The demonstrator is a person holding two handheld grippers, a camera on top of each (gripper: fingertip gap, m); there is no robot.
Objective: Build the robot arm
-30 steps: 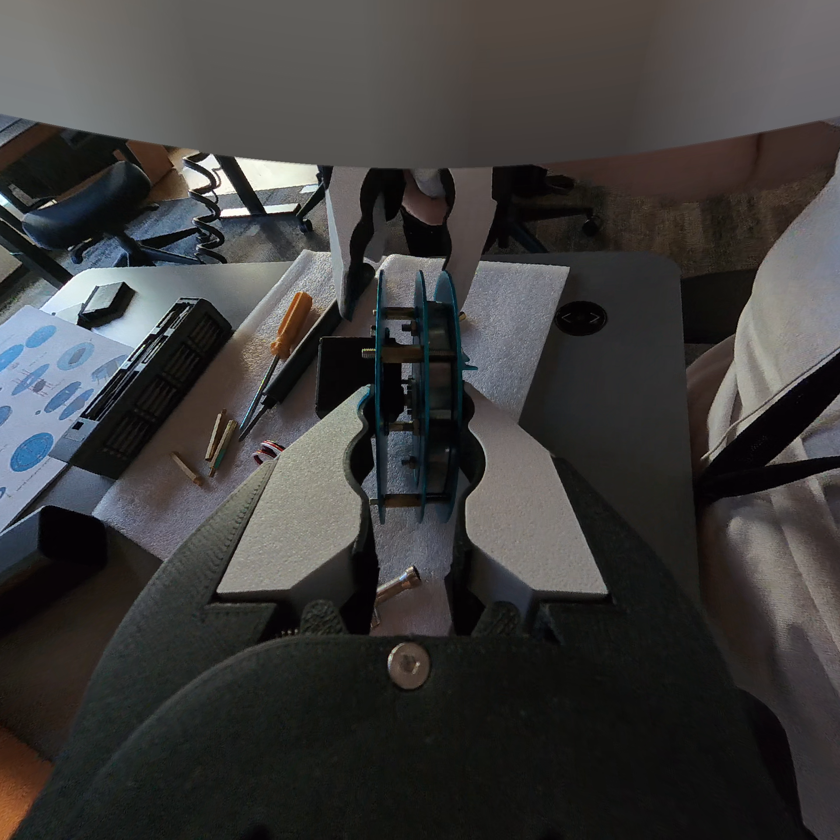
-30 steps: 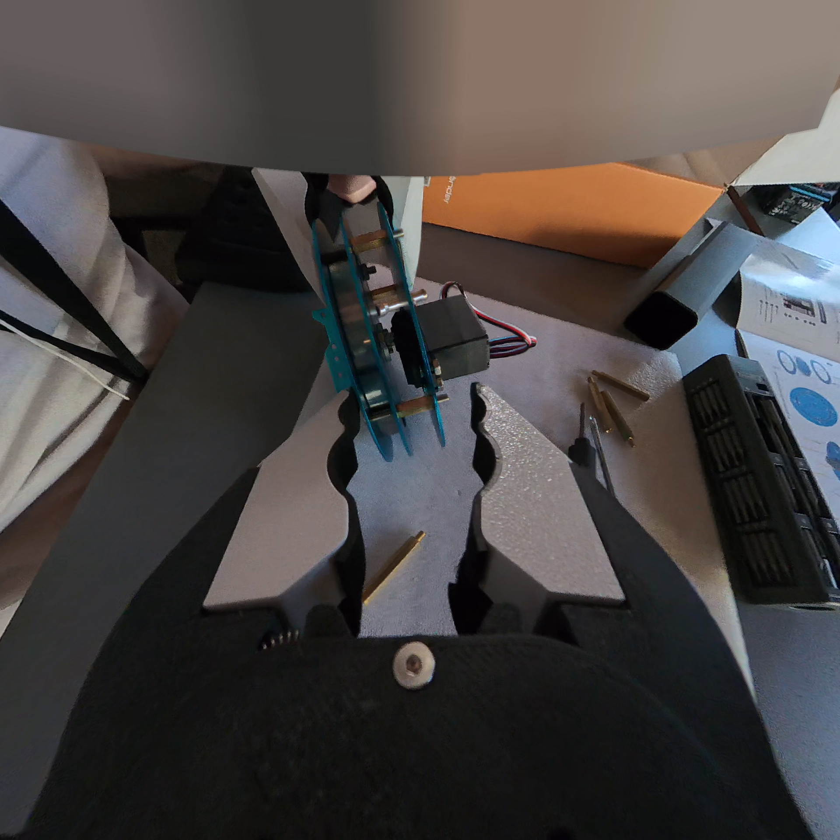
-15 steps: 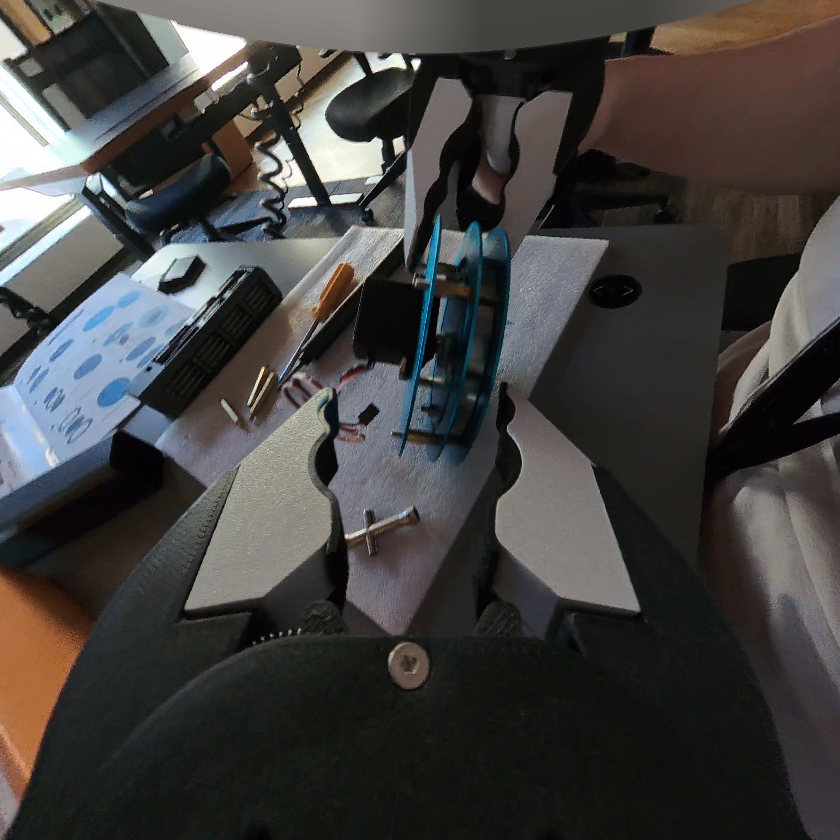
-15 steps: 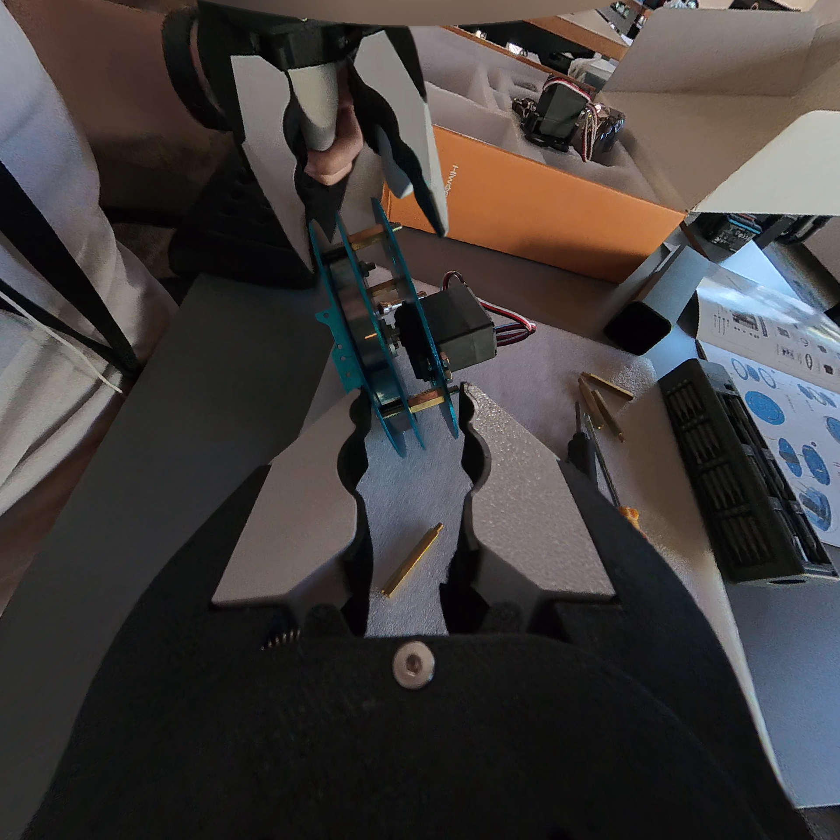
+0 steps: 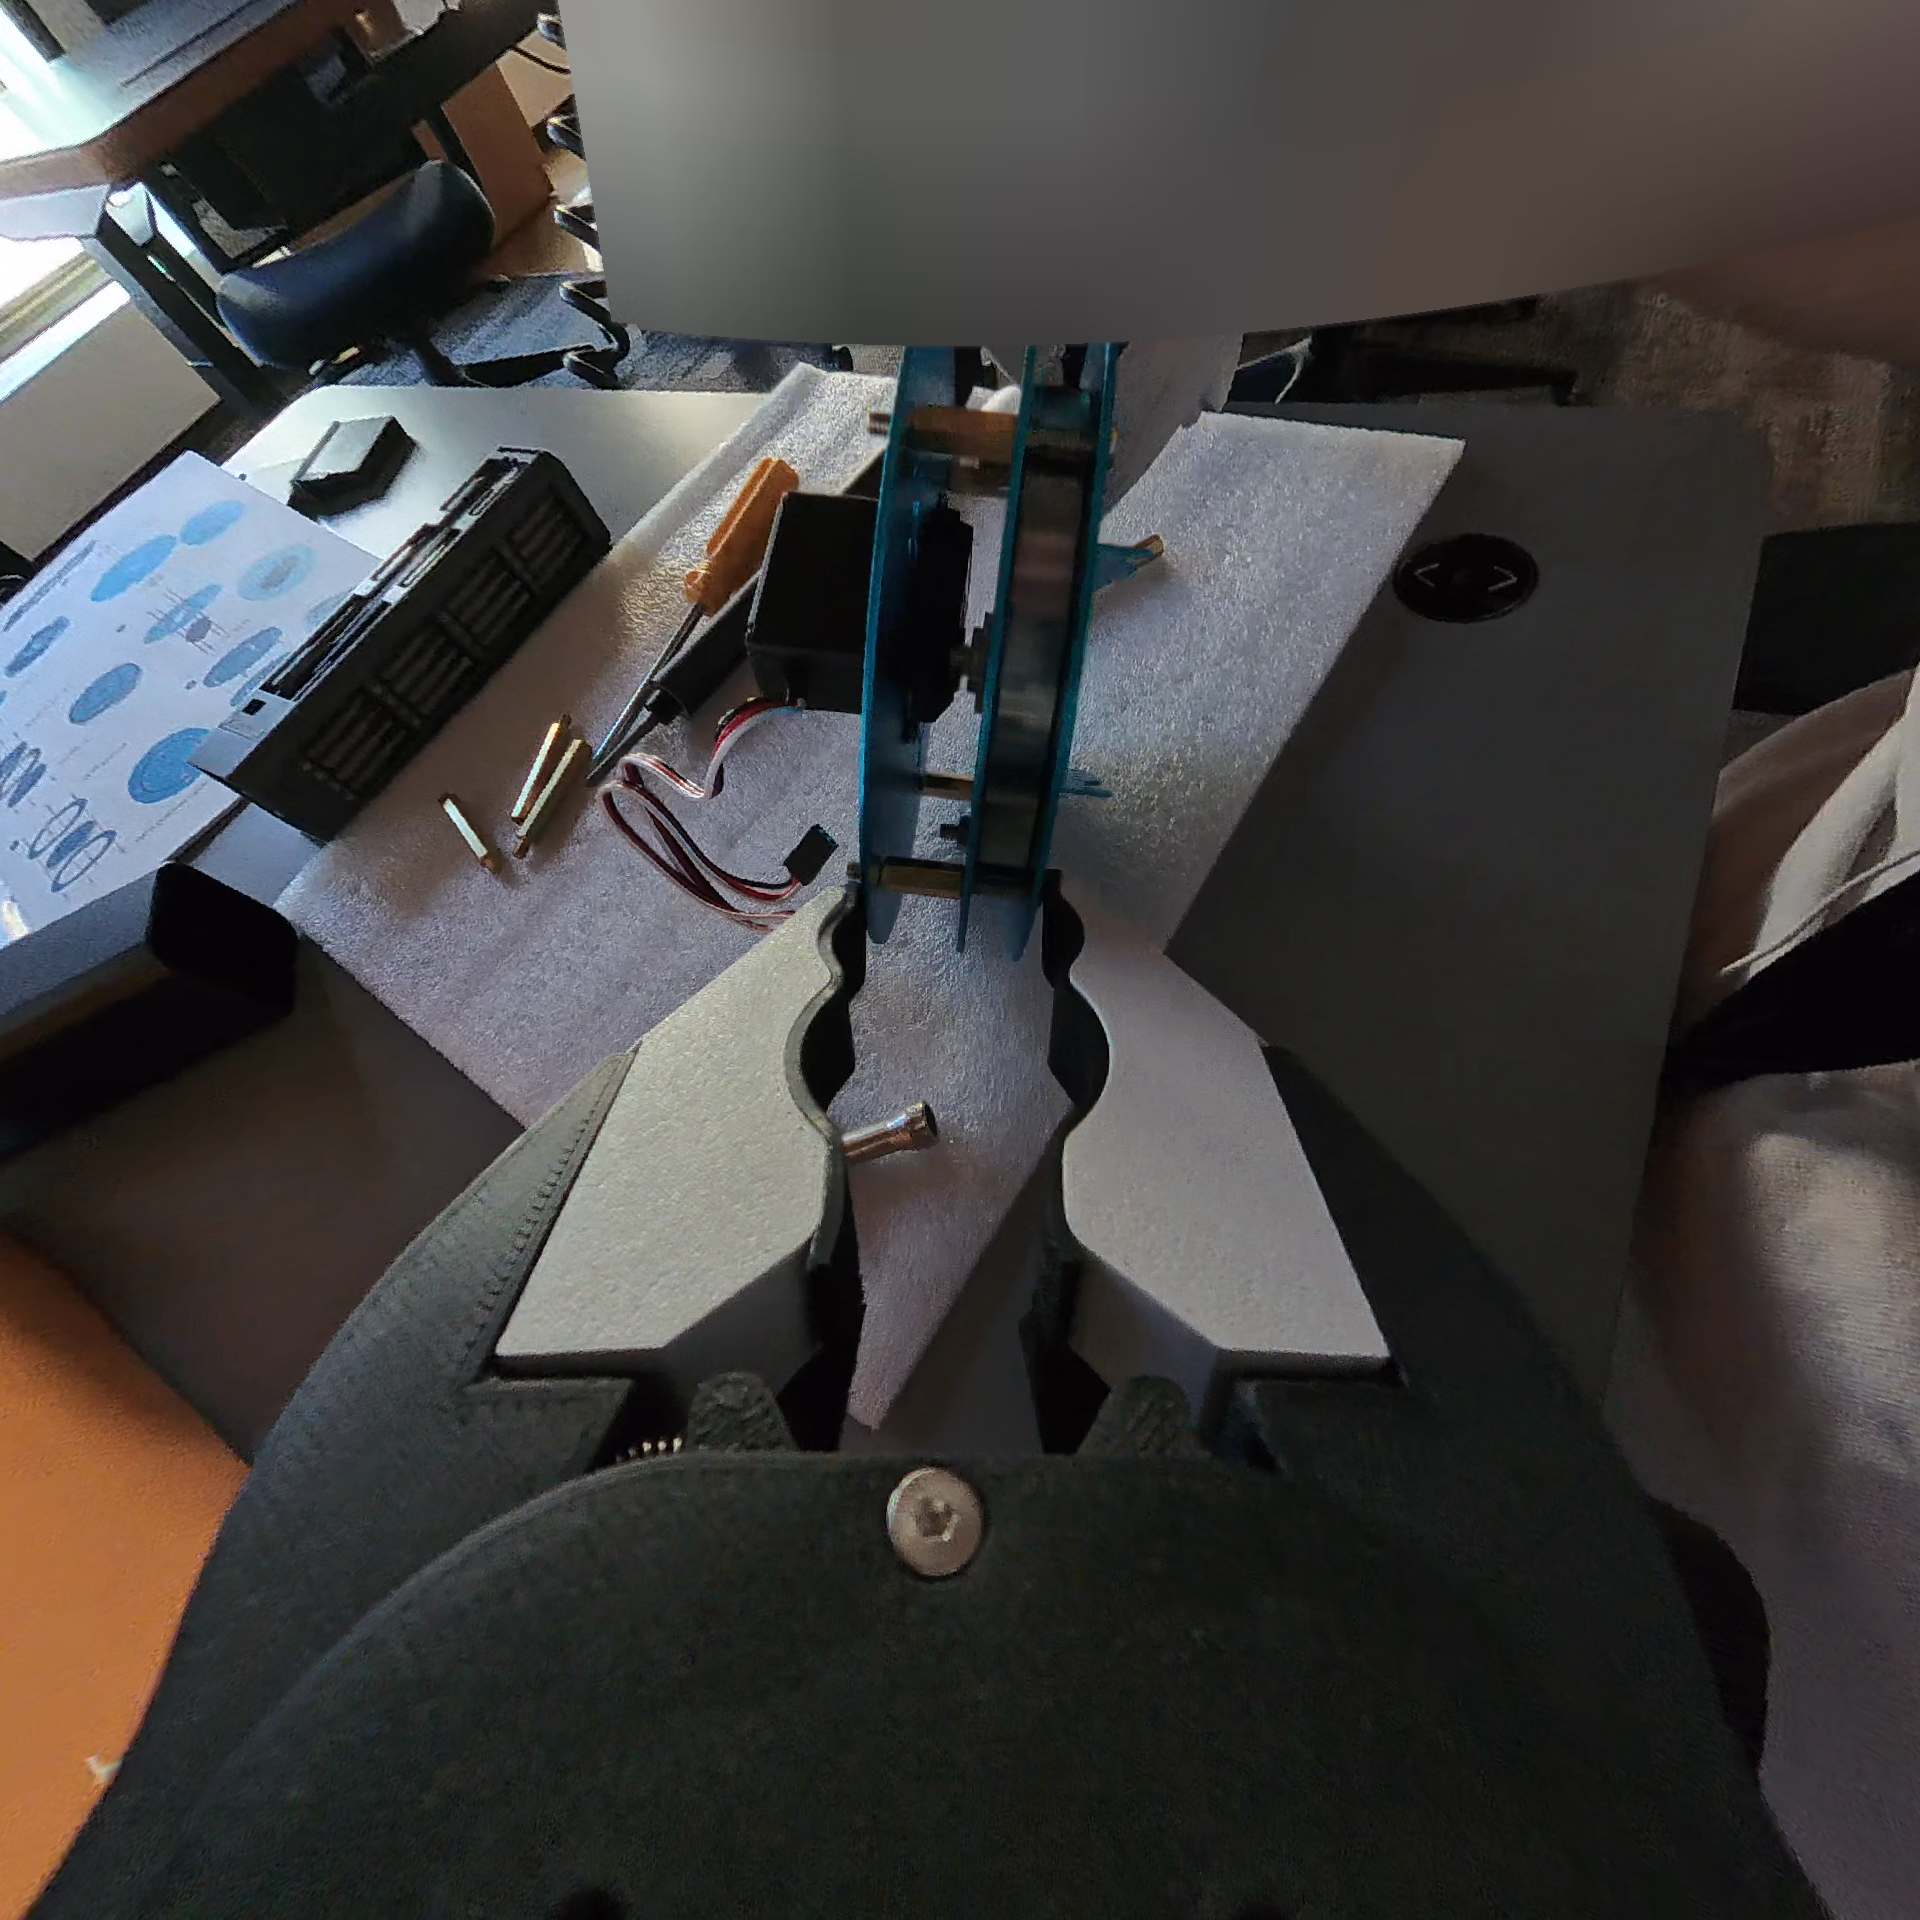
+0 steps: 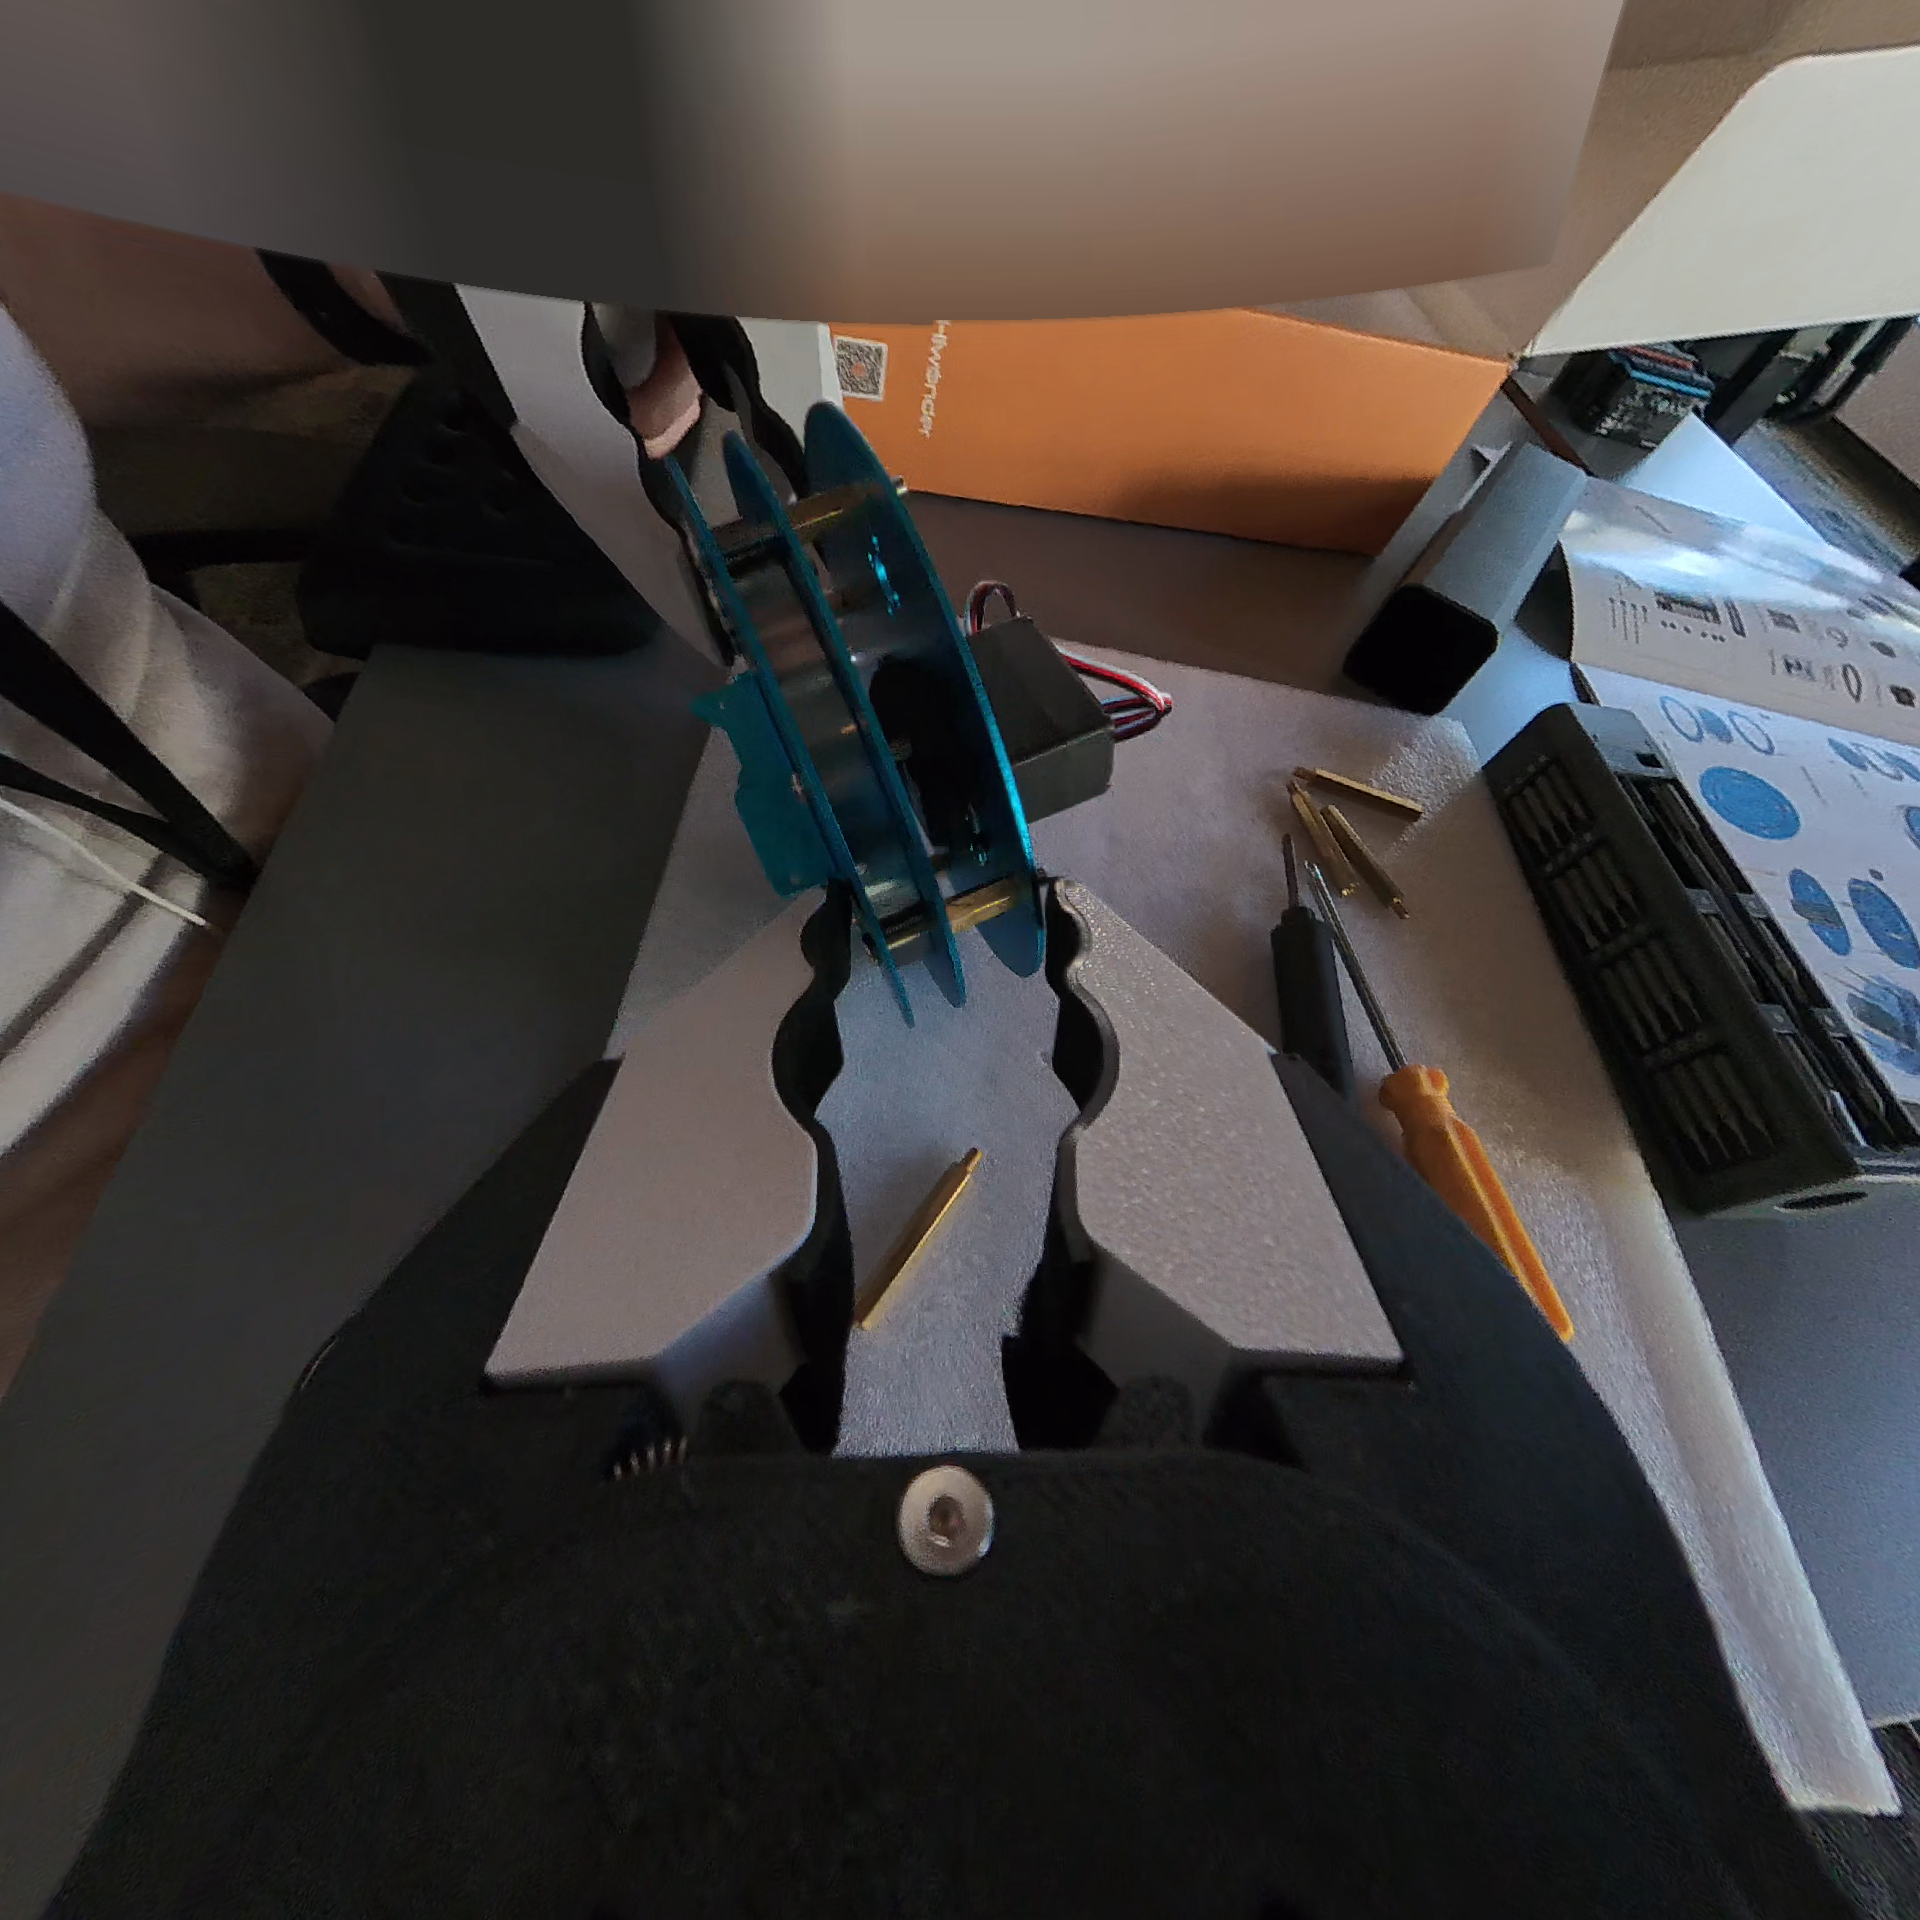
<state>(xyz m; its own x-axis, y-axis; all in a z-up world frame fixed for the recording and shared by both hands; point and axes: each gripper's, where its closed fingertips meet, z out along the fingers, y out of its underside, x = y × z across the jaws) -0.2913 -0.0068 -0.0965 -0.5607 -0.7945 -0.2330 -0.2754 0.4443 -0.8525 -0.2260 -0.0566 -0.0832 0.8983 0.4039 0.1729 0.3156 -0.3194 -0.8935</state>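
Observation:
A stack of blue round plates [image 5: 883, 623] joined by brass standoffs stands on edge over a white foam mat [image 5: 1247, 582]. A black servo [image 5: 810, 613] with red, brown and white wires [image 5: 707, 831] is fixed to its side. My left gripper [image 5: 956, 914] is shut on the near edge of the plate stack. In the right wrist view my right gripper [image 6: 940, 914] is shut on the opposite edge of the plate stack [image 6: 831, 727]. The left gripper's fingers [image 6: 540, 436] show behind it. A blurred patch hides most of the right gripper in the left wrist view.
A silver socket tool [image 5: 894, 1132] and a brass standoff [image 6: 920, 1236] lie under the jaws. More standoffs [image 5: 540, 790], an orange screwdriver [image 6: 1475, 1205], a black driver [image 6: 1314, 977], a black bit case [image 6: 1704, 987], a printed sheet [image 5: 114, 665] and an orange box [image 6: 1143, 416] are around. A person in white [image 5: 1818, 1143] sits close.
My left gripper let go of the plate stack, opened wide and drew back, then closed again on its near edge. My right gripper closed on the opposite edge.

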